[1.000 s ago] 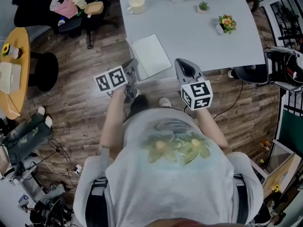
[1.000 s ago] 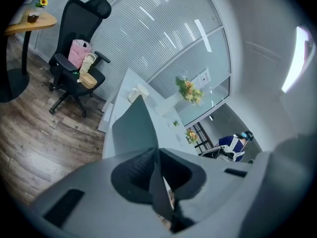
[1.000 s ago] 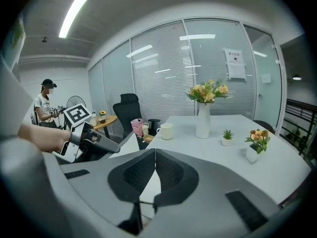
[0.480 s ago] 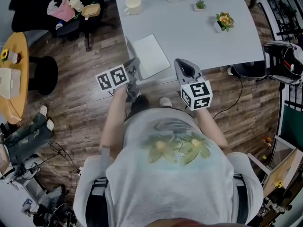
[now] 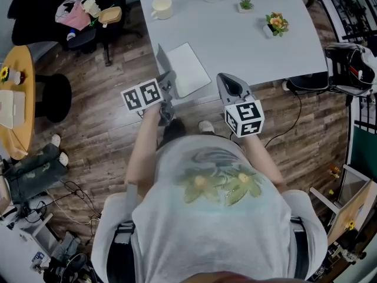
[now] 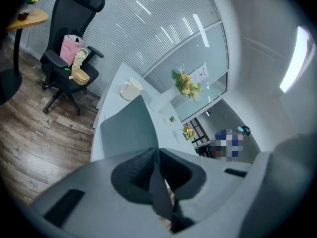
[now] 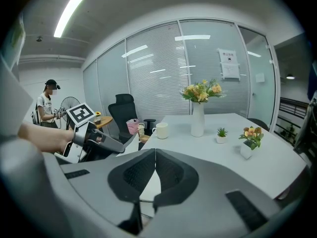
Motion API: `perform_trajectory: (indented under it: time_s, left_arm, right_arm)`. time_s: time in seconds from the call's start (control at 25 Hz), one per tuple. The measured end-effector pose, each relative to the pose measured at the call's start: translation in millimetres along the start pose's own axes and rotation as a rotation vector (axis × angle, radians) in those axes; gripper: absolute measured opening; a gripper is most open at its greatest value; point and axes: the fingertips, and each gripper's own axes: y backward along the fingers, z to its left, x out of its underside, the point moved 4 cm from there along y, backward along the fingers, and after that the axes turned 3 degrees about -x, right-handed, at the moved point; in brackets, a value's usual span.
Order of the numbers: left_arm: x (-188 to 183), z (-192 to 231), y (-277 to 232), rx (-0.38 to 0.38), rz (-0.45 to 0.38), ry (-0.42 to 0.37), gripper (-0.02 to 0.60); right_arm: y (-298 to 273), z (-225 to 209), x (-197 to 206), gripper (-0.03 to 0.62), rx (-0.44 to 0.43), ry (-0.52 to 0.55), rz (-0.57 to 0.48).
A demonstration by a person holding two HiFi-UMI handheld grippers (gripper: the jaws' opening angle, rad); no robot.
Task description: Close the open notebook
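Notebook cover [image 5: 162, 62] — lifted slightly higher.

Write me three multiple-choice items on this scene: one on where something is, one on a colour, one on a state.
1. The notebook lies on the table at: A the near edge, by the left gripper; B the far edge; C the centre.
2. The mug is: A cream; B red; C black.
3. The left gripper is: A open and empty; B shut on the notebook cover; C shut on the mug.
Answers: 1 A, the head view shows it at the edge nearest the person; 2 A, its body is pale cream; 3 B, the left gripper view shows the grey cover pinched between its jaws.
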Motion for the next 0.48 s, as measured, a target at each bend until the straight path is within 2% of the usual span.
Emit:
perform_trajectory:
  time_s: [0.48]
  left_arm:
    - [0.9,-6.5,-12.1,0.014,0.027,-0.010,0.031]
  right_arm:
    - [3.7,3.4,5.1,0.017,0.025,-0.021,0.000]
